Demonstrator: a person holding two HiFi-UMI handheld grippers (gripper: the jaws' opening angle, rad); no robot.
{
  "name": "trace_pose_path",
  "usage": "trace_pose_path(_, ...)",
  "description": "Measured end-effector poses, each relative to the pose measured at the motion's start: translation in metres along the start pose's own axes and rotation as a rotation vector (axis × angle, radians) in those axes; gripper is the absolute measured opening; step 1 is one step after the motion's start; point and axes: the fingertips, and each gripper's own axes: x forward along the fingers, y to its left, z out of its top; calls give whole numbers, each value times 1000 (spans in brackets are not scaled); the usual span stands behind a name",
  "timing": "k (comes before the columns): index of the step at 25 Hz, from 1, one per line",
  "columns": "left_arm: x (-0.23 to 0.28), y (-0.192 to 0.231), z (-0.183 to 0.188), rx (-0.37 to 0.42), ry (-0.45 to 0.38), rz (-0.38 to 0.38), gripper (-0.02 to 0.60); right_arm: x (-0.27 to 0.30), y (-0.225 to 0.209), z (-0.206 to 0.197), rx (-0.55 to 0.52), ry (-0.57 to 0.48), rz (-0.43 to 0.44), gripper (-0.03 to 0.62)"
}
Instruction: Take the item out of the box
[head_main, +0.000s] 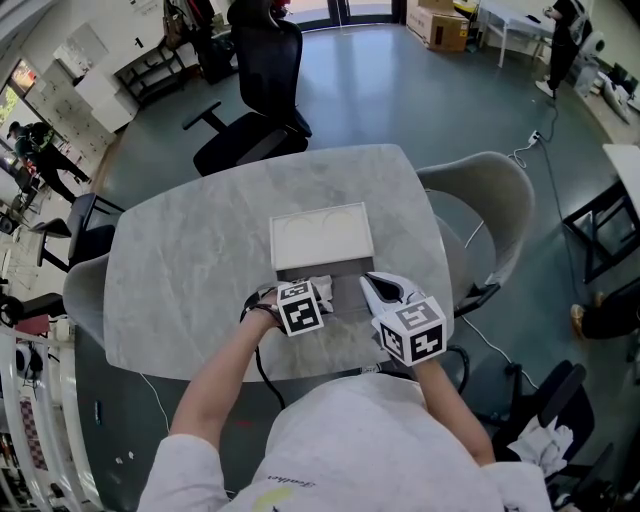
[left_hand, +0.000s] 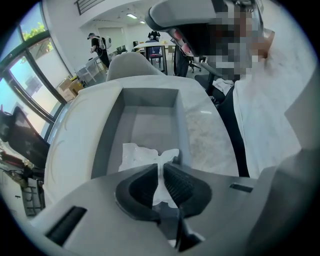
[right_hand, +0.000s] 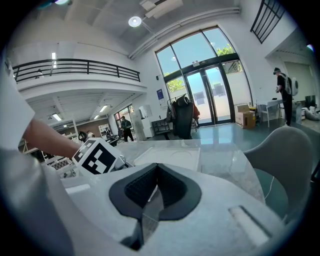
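Your left tongs (left_hand: 161, 176) grip a white crumpled item (left_hand: 140, 152), perhaps a wrapper, inside the grey box (left_hand: 106, 137) at its seven o'clock corner. Your right tongs (right_hand: 156, 180), closed on nothing, hover at the box's four o'clock.

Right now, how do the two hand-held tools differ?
The left tool is shut on crumpled white paper inside the grey box; the right tool is shut on nothing. The left tool looks into the box; the right tool looks across the table, over the white lid. Both carry marker cubes.
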Motion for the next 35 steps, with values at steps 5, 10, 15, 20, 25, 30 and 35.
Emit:
trace_pose_path(5, -1, -1, 0, 5, -15, 40, 18, -3, 2, -3, 6, 0, -3, 5)
trace_pose_path(10, -11, -2, 3, 0, -52, 71, 17, -7, 7, -4, 6, -4, -6, 5)
trace_pose_path(15, -21, -2, 5, 4, -83, 119, 17, -12, 14, -5, 9, -12, -11, 5)
trace_pose_path(20, -32, -1, 5, -31, -132, 176, 17, -16, 23, -7, 9, -17, -14, 5)
trace_pose_path(25, -51, 8, 8, -107, -207, 273, 17, -20, 27, -6, 14, -31, -22, 5)
trace_pose_path(30, -76, 11, 6, -263, -331, 385, 17, -31, 38, 1, 1, -68, -43, 5)
trace_pose_path(35, -102, 8, 8, -408, -464, 462, 17, -38, 47, 1, -20, -81, -56, 5)
